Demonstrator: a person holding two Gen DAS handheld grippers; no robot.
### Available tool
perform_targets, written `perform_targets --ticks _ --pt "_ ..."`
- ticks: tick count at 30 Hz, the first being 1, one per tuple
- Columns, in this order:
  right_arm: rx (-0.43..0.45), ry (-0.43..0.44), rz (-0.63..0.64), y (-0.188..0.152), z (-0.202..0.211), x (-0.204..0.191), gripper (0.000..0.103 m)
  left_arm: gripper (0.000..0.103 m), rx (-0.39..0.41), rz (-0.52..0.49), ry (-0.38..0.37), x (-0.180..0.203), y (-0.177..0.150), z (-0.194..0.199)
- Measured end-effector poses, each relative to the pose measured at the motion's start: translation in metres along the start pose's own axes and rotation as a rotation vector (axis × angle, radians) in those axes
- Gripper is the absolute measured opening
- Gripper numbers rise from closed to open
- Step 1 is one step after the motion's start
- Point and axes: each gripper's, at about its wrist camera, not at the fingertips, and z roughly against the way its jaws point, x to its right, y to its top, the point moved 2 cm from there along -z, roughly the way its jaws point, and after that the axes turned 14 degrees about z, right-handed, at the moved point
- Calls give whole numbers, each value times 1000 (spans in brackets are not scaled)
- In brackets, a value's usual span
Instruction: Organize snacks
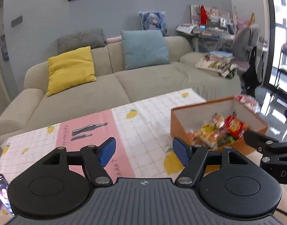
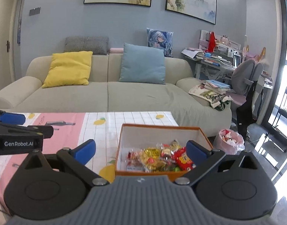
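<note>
An orange cardboard box (image 2: 158,126) with white inner walls stands on the table, near its right end. Several bright snack packets (image 2: 162,157), red, yellow and green, lie heaped in it. My right gripper (image 2: 140,150) hovers just in front of the box with its blue pads wide apart and nothing between them. My left gripper (image 1: 144,152) is open too, over the tablecloth to the left of the box (image 1: 183,123), and holds nothing. The snack packets (image 1: 222,129) look blurred in the left wrist view. One of the right gripper's black fingers (image 1: 260,142) reaches in beside the box.
A lemon-print and pink tablecloth (image 2: 98,131) covers the table. Behind it stands a beige sofa (image 2: 124,95) with cushions. A pink-lined waste bin (image 2: 229,140) stands on the floor right of the table. A cluttered desk (image 2: 214,60) and grey chair (image 2: 245,76) lie beyond.
</note>
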Motion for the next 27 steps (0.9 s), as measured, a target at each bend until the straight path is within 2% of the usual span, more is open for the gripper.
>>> perform_targets --ticks 6,10,17,27 --pt "-68 -42 36 -25 -8 -6 100 82 -58 -22 -9 8 -20 -4" --pt "-111 -32 10 -37 -16 -4 100 82 -83 -47 1 13 -30 -10" --pt "-161 -19 -19 -46 -25 -7 100 82 -180 -15 11 8 -42 -23" --pt "-175 -23 -11 -48 -26 -12 100 82 -191 -7 27 5 -42 -22"
